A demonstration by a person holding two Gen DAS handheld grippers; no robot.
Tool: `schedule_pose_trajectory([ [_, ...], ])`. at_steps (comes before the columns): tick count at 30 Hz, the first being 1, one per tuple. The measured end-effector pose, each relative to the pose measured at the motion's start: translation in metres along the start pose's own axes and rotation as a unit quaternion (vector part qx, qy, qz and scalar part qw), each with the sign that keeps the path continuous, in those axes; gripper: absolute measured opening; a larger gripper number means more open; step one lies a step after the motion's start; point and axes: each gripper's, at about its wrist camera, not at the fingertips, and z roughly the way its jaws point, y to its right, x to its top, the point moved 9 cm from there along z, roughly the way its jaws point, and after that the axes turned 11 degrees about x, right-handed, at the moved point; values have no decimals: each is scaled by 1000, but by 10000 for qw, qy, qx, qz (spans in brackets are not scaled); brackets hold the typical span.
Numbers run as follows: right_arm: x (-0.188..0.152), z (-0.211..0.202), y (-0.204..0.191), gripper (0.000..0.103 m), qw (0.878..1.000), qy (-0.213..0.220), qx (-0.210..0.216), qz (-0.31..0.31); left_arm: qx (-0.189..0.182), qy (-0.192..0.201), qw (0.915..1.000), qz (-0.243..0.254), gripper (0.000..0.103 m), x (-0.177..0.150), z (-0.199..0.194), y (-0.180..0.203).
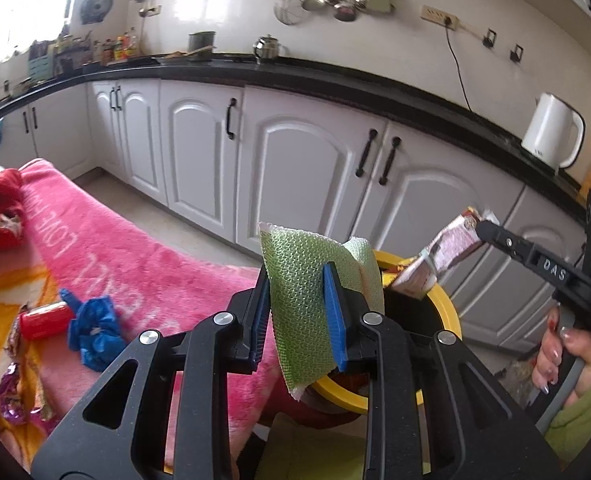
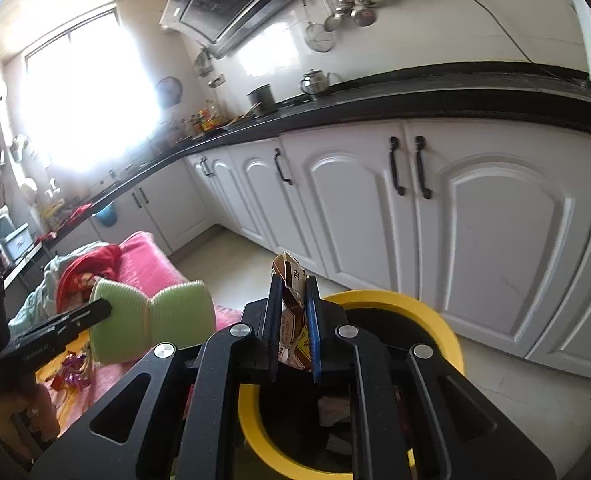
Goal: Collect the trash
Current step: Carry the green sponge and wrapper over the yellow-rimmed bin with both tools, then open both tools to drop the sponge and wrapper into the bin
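Kitchen floor bin [image 2: 435, 312] waits below: left gripper [image 1: 301, 312] pinches a sponge [image 1: 299, 280], right gripper [image 2: 293, 328] pinches a wrapper [image 2: 291, 280], ready to drop.

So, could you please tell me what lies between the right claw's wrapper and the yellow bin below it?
Nothing: in the right wrist view the wrapper hangs over the yellow bin with only open air between.

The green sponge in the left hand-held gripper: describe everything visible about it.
The green sponge is a soft pad with a scaly mesh face and a paler backing. The left hand-held gripper pinches it across the middle between blue pads, so it bulges like a bow on both sides. It stands roughly upright, beside the yellow-rimmed bin, touching only the pads.
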Motion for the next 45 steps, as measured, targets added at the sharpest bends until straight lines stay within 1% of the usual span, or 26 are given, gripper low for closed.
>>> schedule_pose_trajectory([
  [9, -6, 1, 19, 11, 9998, -15, -181, 99, -154, -293, 9989, 321, 19, -24, 26, 33],
  [20, -18, 12, 43, 11, 9987, -162, -413, 246, -133, -628, 9959, 641, 20, -52, 54, 57],
  [31, -41, 26, 68, 12, 9956, -460, -648, 499, -200, -938, 9923, 788, 20, -71, 78, 72],
  [38, -53, 32, 80, 13, 9932, -604, -722, 691, -252, -1086, 9906, 798, 21, -80, 85, 75],
  [43, -58, 36, 87, 15, 9916, -681, -768, 790, -297, -1130, 9897, 823, 25, -82, 87, 78],
  [45, -59, 36, 90, 16, 9909, -695, -782, 844, -263, -1140, 9897, 830, 26, -82, 87, 78],
])
